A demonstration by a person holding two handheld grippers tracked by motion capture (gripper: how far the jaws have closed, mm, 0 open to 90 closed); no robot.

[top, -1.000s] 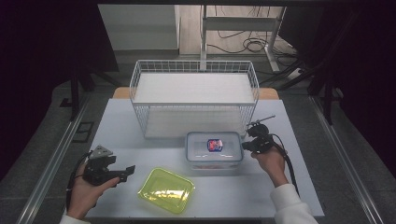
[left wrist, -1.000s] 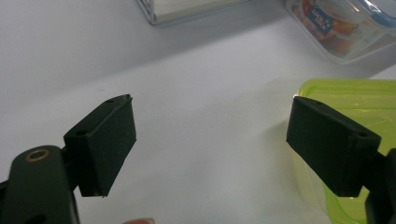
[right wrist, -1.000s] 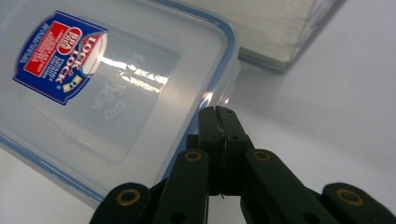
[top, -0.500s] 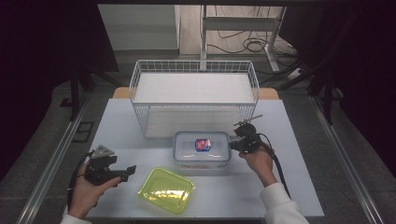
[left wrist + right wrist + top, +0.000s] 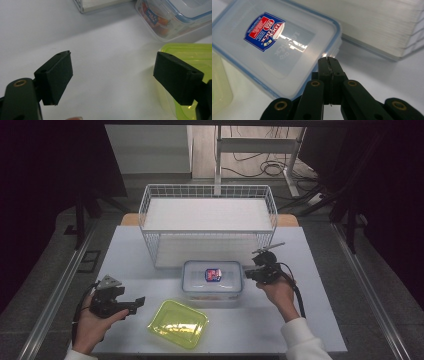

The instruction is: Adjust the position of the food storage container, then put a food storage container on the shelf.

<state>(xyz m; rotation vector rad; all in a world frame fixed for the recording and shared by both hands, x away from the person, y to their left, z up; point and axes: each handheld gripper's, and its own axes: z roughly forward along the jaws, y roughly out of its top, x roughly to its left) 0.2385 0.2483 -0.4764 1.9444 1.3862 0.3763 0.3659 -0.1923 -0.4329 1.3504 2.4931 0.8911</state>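
I've got the right gripper (image 5: 329, 60) pinched tight on the side flap of the clear food box (image 5: 212, 279), sitting mid-tabletop just in front of the wire basket (image 5: 207, 222). Left gripper (image 5: 112, 75) hangs spread wide, empty, beside the green lid (image 5: 179, 323) near the front edge. The box looks stiff, slick and food-heavy, so I'd grab flaps or rim, never the smooth top.

**Lock & Lock label on the clear lid**

A red and blue sticker (image 5: 264, 31) is sitting on the clear container lid (image 5: 294, 57), reading "LOCK & LOCK". Fainter raised lettering beside it is showing the same name; the smaller print is staying unreadable.
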